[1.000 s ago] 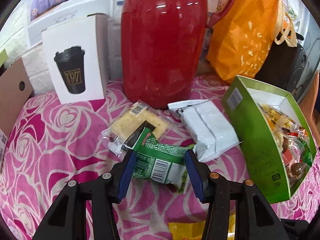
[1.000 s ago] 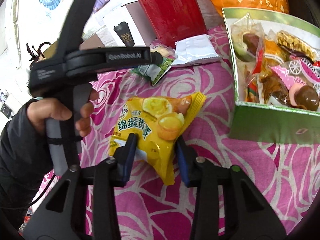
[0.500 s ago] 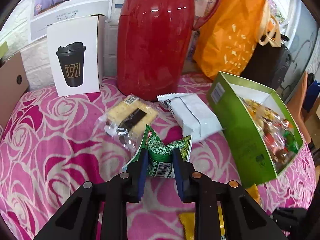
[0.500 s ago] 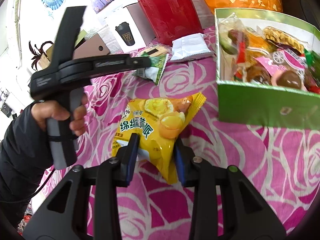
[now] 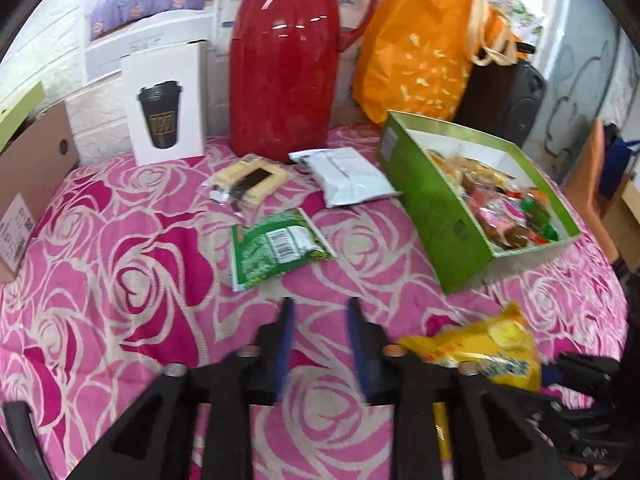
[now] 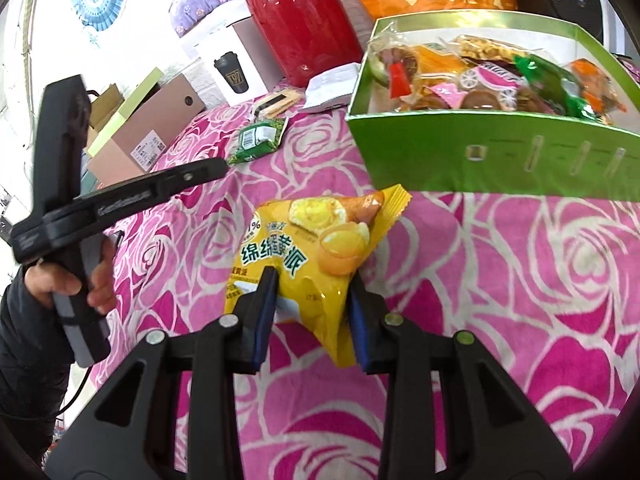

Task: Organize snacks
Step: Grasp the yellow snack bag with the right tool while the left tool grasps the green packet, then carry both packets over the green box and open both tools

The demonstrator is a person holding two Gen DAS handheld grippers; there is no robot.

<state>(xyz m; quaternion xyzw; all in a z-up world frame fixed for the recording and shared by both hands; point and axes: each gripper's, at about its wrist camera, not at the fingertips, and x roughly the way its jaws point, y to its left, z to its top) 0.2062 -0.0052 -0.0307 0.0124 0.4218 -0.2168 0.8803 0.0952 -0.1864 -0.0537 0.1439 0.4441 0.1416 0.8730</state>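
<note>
- Pink rose-patterned cloth [image 5: 132,280] lies bare across the whole stretch from 7 to 10 o'clock in the left wrist view, the widest free room on the table; a brown cardboard box [image 5: 28,184] closes it off at the 9 o'clock rim.
- Left gripper [image 5: 320,320] hangs above bare cloth with its jaws opening and nothing between them; the green snack packet [image 5: 276,248] lies flat just beyond its tips, toward 12 o'clock and apart from them.
- Behind the packet, a cracker pack [image 5: 250,182] and a white pouch [image 5: 348,176] lie side by side, in front of the red thermos jug [image 5: 288,68].
- Green snack box [image 5: 436,208] stands open at 2 o'clock, full of mixed wrapped sweets; a strip of bare cloth separates its near corner from the green packet.
- White carton printed with a coffee cup [image 5: 164,100] and an orange bag [image 5: 420,40] line the back edge on either side of the jug.
- Right gripper [image 6: 310,312] is clamped on the lower part of the yellow egg-tart pie packet [image 6: 312,256], whose upper corner points toward the box's near wall [image 6: 500,156].
- Only the right wrist view shows the person's hand [image 6: 72,280] and dark sleeve on the left gripper's handle at 9 o'clock, and open cloth from 3 to 5 o'clock.
- Only the left wrist view shows the black speaker [image 5: 504,96] behind the box; the yellow packet [image 5: 488,348] appears there at 4 o'clock.
</note>
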